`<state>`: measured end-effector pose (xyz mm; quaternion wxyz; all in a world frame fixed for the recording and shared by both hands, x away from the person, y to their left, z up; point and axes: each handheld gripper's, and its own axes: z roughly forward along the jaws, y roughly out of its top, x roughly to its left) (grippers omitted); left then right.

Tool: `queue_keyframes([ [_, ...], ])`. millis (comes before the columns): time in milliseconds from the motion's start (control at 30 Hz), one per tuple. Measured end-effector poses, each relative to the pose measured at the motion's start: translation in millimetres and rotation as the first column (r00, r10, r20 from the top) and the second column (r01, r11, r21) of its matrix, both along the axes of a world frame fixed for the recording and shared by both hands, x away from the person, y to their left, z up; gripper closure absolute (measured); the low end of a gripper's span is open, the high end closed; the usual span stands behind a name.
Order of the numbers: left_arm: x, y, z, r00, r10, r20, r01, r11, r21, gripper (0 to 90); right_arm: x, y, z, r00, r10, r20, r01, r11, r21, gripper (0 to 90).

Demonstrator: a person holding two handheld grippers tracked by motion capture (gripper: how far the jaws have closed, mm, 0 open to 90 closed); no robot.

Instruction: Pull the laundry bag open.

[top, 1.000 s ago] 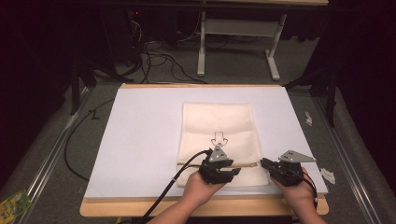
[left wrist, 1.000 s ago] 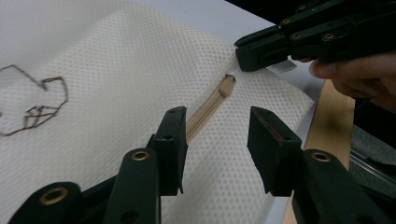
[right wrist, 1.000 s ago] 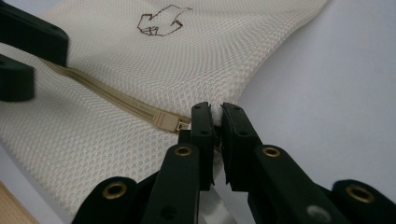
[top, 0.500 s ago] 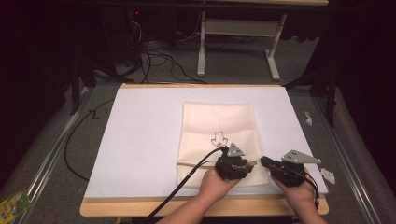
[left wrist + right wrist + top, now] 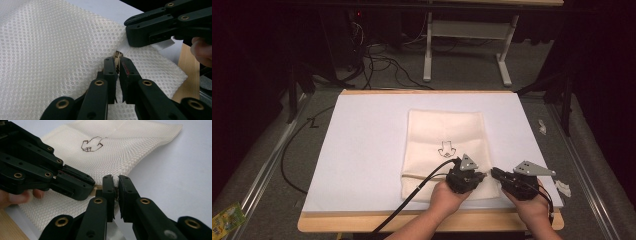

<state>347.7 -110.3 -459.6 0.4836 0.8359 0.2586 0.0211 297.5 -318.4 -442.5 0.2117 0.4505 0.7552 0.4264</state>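
A cream mesh cloth (image 5: 444, 135) with a small dark drawing (image 5: 446, 148) lies on the white board (image 5: 362, 150). My left gripper (image 5: 485, 176) is at the cloth's near right corner, its jaws pointing right. Its jaws have just been closing, and in the left gripper view this gripper (image 5: 118, 59) is shut on the cloth's edge (image 5: 140, 52), where a tan cord end (image 5: 117, 54) pokes out. My right gripper (image 5: 493, 173) faces it from the right. In the right gripper view that gripper (image 5: 115, 179) is shut on the same corner of cloth (image 5: 120, 150), beside the left gripper's tip (image 5: 91, 185).
The board rests on a wooden table (image 5: 362, 222), whose front edge is just behind my hands. A black cable (image 5: 412, 197) trails from the left gripper toward the near edge. Small white scraps (image 5: 563, 188) lie off the board's right side. Table legs (image 5: 504, 67) stand beyond.
My left gripper slid right along the cloth's near edge until it met the right gripper, and its jaws closed on the cloth. The right gripper stayed put.
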Motion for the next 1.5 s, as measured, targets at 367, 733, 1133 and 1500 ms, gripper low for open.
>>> queue_keyframes([
  [367,-1.1,-1.2,0.9,0.9999,0.009,0.007,-0.009,0.9997,-0.021,83.7,-0.4,-0.4,0.2,1.0,-0.001,0.004,0.001,1.0,0.005,85.6],
  [733,-0.8,-5.0,-1.9,0.9998,0.021,0.004,-0.021,0.9994,-0.028,80.4,-0.2,0.7,-0.2,1.0,0.002,0.009,-0.002,1.0,-0.001,85.6],
  [1133,-3.2,-5.7,-2.5,0.9997,0.023,0.009,-0.023,0.999,-0.037,87.1,-0.5,0.9,-0.3,0.9999,-0.001,0.013,0.001,1.0,-0.004,85.5],
  [1500,-3.2,-2.1,-1.9,0.9999,0.015,0.006,-0.014,0.9993,-0.033,87.3,-0.6,2.2,-0.1,1.0,-0.007,0.001,0.007,1.0,-0.014,85.9],
])
